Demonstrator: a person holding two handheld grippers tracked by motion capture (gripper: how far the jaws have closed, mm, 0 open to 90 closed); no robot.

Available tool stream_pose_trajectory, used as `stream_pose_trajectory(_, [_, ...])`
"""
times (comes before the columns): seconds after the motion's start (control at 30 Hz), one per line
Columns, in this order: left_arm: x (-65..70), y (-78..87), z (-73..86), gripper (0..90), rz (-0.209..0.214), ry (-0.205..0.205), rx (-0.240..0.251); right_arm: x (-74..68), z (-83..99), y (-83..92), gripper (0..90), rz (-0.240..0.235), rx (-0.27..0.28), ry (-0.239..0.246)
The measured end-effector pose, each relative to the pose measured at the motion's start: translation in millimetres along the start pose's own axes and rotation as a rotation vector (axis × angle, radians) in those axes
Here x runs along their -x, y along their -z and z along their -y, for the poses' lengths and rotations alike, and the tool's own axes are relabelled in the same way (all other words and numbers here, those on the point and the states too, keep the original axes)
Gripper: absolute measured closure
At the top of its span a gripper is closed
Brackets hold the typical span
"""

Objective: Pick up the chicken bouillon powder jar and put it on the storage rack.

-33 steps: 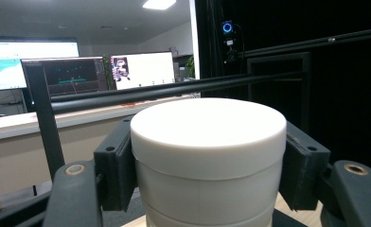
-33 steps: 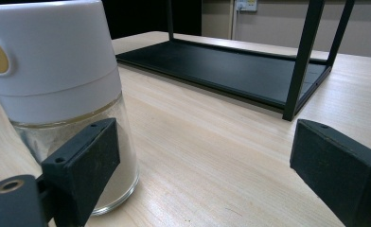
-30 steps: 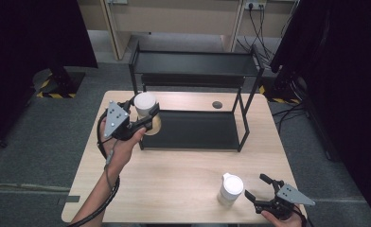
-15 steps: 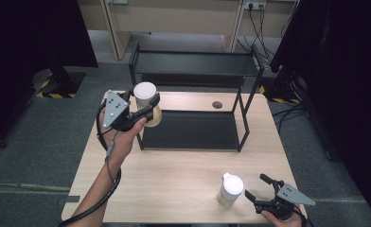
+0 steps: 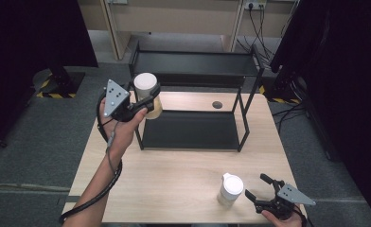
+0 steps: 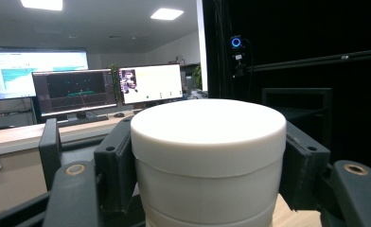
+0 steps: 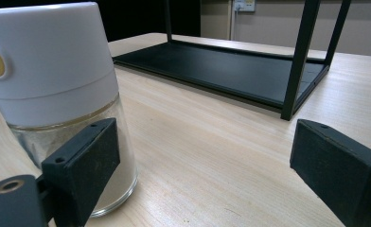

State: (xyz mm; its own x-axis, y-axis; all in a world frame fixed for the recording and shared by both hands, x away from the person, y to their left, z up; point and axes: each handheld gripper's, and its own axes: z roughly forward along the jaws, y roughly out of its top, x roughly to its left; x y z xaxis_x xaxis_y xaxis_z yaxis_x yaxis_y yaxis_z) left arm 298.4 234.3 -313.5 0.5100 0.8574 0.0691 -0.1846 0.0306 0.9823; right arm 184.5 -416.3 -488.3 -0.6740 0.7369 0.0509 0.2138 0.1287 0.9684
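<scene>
Carried white-lidded cream jar, pinched in left gripper, beside black two-tier metal rack; shelving next; right gripper spread.

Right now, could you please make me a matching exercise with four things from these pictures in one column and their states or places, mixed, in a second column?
Things:
1. left gripper
2. right gripper
3. shaker jar
4. black rack

States or places:
A. stands on the table near the front edge, free
B. open, low beside the glass jar
C. stands at the far side of the table, shelves bare
D. shut on the white-lidded jar, raised off the table

Pairs: 1-D, 2-B, 3-A, 4-C
</scene>
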Motion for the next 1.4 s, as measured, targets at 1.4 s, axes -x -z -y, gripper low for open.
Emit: stream_pose_trajectory(1.4, [-9.1,-39.8,-47.5,33.5,-0.063,0.015,0.018,-0.3,-0.3,-0.1,9.5,0.002,-0.002,-0.001])
